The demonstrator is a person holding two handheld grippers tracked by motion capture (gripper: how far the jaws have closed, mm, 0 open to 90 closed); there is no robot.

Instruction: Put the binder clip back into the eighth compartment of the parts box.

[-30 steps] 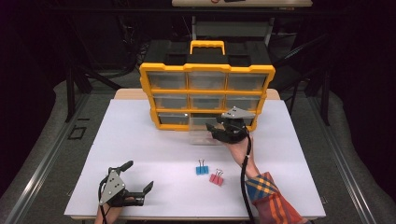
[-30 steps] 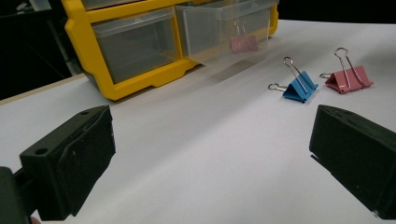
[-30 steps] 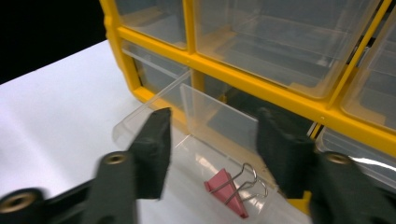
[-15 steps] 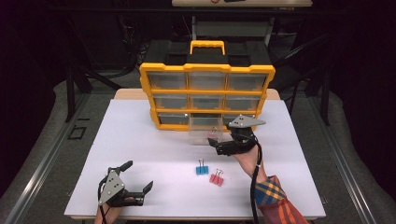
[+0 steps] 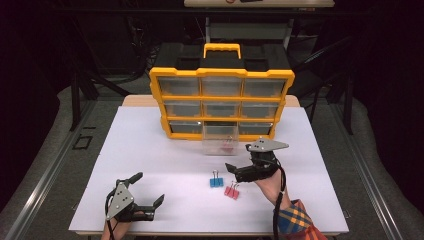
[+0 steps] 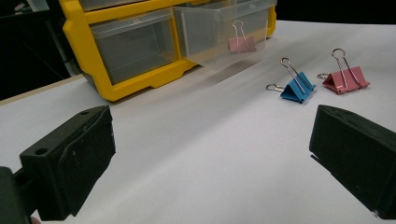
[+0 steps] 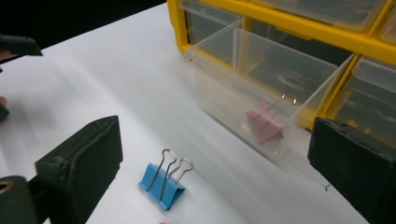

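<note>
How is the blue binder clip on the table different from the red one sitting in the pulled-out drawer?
The blue binder clip lies out on the white table; the red binder clip lies inside the clear drawer. They differ in colour, blue against red. The blue one shows both wire handles plainly; the red one is blurred behind the drawer's wall. Both have the same folded body with wire handles.

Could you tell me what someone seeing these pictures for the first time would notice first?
The yellow drawer cabinet at the table's far edge, its bottom middle clear drawer pulled out with a red clip inside. In front lie a blue binder clip and a red binder clip, beside the open right gripper.
</note>
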